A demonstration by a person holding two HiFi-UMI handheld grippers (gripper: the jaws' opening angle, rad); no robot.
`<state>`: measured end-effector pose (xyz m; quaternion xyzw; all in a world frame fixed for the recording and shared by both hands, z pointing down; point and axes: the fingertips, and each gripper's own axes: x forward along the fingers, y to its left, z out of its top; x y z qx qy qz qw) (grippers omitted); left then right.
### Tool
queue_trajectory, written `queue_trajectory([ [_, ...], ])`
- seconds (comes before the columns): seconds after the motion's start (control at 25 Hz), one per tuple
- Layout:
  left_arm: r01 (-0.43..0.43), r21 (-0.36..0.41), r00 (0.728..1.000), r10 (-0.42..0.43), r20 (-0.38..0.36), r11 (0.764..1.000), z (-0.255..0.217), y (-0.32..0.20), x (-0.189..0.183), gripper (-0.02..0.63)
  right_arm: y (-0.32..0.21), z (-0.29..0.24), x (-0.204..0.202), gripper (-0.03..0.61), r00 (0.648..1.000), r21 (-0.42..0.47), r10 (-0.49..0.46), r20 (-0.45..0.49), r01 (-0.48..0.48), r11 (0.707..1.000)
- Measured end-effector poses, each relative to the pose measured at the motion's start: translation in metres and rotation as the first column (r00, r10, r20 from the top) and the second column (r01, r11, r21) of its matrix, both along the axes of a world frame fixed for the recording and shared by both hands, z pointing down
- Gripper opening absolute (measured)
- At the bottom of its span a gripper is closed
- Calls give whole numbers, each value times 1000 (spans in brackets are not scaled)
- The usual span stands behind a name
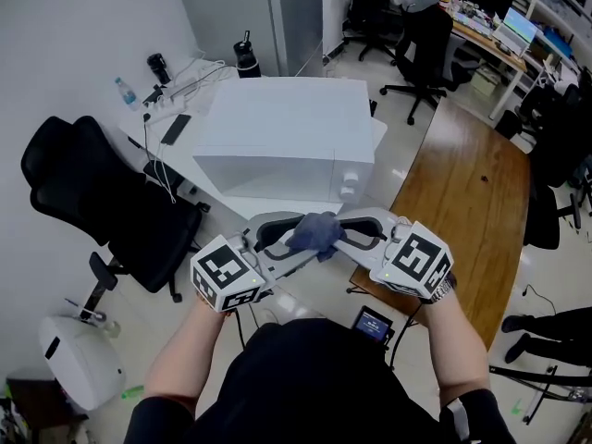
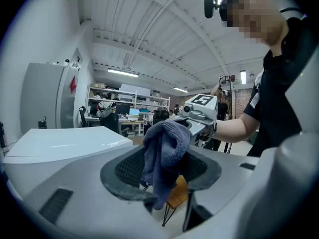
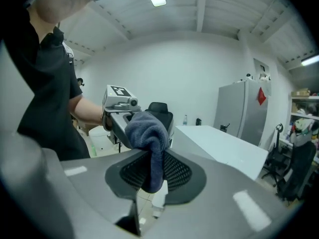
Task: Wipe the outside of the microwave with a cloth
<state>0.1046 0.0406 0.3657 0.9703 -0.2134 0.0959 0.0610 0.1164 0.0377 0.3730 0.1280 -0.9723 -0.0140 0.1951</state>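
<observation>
1. Between the pads of the right tool [image 3: 154,176] hangs a dark blue cloth [image 1: 316,232]. The jaws are clenched on its lower fold, and the rest bunches up above the tips.
2. Facing it tip to tip, the left tool [image 2: 165,176] is released. Its jaws gape wide and the cloth dangles loosely in the gap, with neither pad pressing on it.
3. Both tools meet in the air in front of the person's chest, so the cloth is off the white desk [image 1: 205,91]. It hangs just short of the near edge, before the microwave's front and not touching it.
4. The white microwave [image 1: 287,137] fills the near right part of that desk. Its door is closed, and two round knobs [image 1: 349,185] sit one above the other at the right end of its front.
5. Behind the microwave, by the far edge, stands a black tumbler [image 1: 246,58].
6. Toward the left edge a dark phone [image 1: 176,129] lies flat among white cables, and a clear water bottle [image 1: 127,92] stands near the far left corner.
7. A black office chair [image 1: 102,192] stands just off the left edge.
8. A wooden desk [image 1: 472,192] runs along the right side, well apart from the tools.
</observation>
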Motion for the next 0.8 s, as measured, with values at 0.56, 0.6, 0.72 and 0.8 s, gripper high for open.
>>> queue_trajectory([
  [0.56, 238, 57, 971, -239, 11, 970, 5, -6, -60, 57, -8, 5, -56, 107, 999, 68, -26, -48, 29, 997],
  [0.6, 264, 60, 964, -265, 15, 963, 8, -8, -68, 57, -11, 6, -60, 110, 999, 68, -15, -48, 18, 998],
  [0.72, 345, 67, 938, -347, 22, 936, 14, -17, -95, 55, -21, 7, -71, 110, 999, 62, 14, -36, -12, 998],
  [0.8, 401, 63, 915, -403, 24, 914, 18, -25, -116, 55, -26, 7, -79, 109, 999, 62, 16, -35, -14, 998],
])
